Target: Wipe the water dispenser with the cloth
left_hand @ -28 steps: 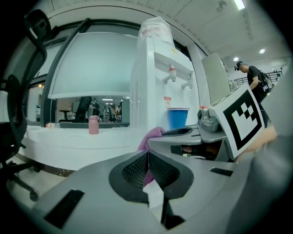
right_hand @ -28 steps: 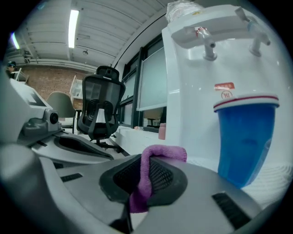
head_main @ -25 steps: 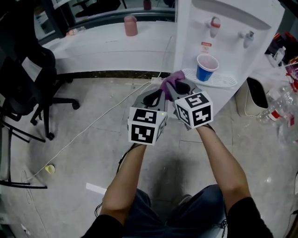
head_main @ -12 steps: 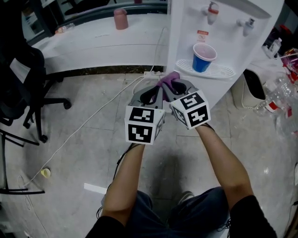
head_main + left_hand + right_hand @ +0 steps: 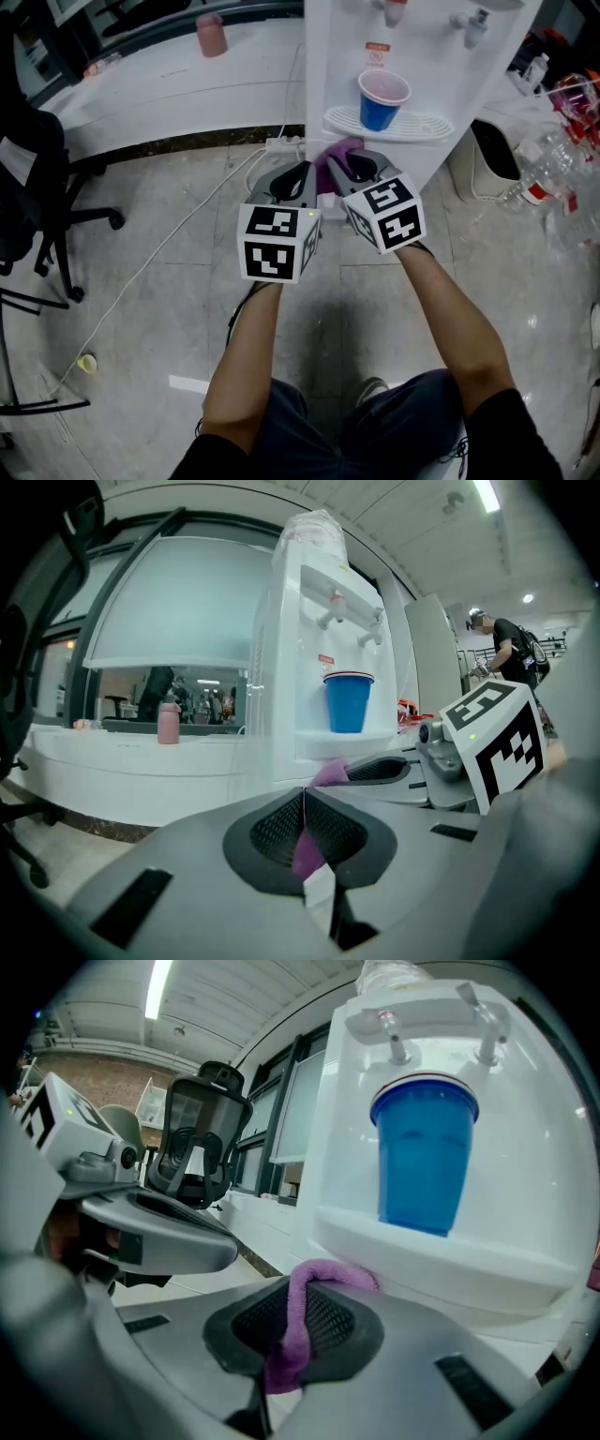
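Observation:
The white water dispenser stands ahead with a blue cup on its drip tray. A purple cloth is bunched just below the tray's left end. My left gripper and right gripper sit side by side, both shut on the cloth. In the left gripper view the cloth is pinched between the shut pads of the left gripper. In the right gripper view the cloth runs through the right gripper and its end touches the tray's front edge under the cup.
A pink bottle stands on the white counter left of the dispenser. A black office chair is at far left. A white cable and power strip lie on the floor. A white bin and plastic bottles sit right.
Both grippers have carried the cloth closer to the dispenser, from beside the tray's left end to just under it. The dispenser has shifted left in the head view.

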The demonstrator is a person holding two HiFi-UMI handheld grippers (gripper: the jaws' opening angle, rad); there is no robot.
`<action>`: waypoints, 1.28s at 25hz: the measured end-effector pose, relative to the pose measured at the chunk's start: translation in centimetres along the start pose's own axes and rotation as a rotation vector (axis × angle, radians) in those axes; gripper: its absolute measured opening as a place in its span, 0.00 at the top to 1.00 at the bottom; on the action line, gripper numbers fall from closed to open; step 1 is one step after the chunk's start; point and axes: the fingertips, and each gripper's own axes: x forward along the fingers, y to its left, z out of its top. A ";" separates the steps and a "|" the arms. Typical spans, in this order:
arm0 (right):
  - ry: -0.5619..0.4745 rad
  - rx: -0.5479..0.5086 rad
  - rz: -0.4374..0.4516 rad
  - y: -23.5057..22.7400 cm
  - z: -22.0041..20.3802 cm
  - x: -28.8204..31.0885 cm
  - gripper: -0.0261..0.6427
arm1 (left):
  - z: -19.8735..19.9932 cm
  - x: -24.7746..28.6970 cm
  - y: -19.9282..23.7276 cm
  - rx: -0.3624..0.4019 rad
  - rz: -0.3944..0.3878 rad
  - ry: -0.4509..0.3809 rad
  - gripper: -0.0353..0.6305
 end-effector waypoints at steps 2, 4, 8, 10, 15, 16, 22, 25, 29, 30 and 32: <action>0.000 -0.003 -0.020 -1.1 -0.2 -0.7 0.91 | 0.3 0.6 -0.7 0.007 -0.010 -0.004 0.91; 0.000 -0.004 -0.042 -2.2 -0.4 -1.5 0.91 | 0.5 1.1 -1.4 0.009 -0.023 -0.008 0.91; 0.016 -0.003 -0.094 -4.9 -1.5 -3.5 0.91 | 0.4 2.4 -3.2 0.004 -0.064 -0.008 0.91; 0.024 0.002 -0.123 -6.4 -2.3 -4.5 0.91 | 0.2 3.0 -3.8 0.009 -0.076 -0.002 0.91; 0.033 0.046 -0.208 -10.2 -3.9 -7.2 0.91 | 0.3 4.2 -5.3 -0.024 -0.119 -0.008 0.91; 0.036 0.050 -0.221 -10.9 -4.2 -7.7 0.91 | 0.3 4.5 -5.7 -0.016 -0.123 -0.009 0.91; 0.058 0.049 -0.265 -13.8 -5.4 -9.6 0.91 | 0.2 5.4 -6.8 0.004 -0.126 -0.006 0.91; 0.076 0.024 -0.278 -14.9 -6.0 -10.3 0.91 | 0.0 5.6 -6.9 -0.007 -0.125 -0.005 0.91; 0.105 0.025 -0.319 -16.7 -7.4 -11.6 0.91 | -0.2 5.8 -6.9 0.005 -0.124 -0.001 0.91; 0.109 0.030 -0.327 -17.0 -7.7 -11.8 0.91 | -0.3 5.8 -6.9 0.008 -0.123 0.001 0.91; 0.108 0.039 -0.330 -17.0 -8.0 -12.0 0.91 | -0.5 5.8 -6.8 0.012 -0.118 0.004 0.91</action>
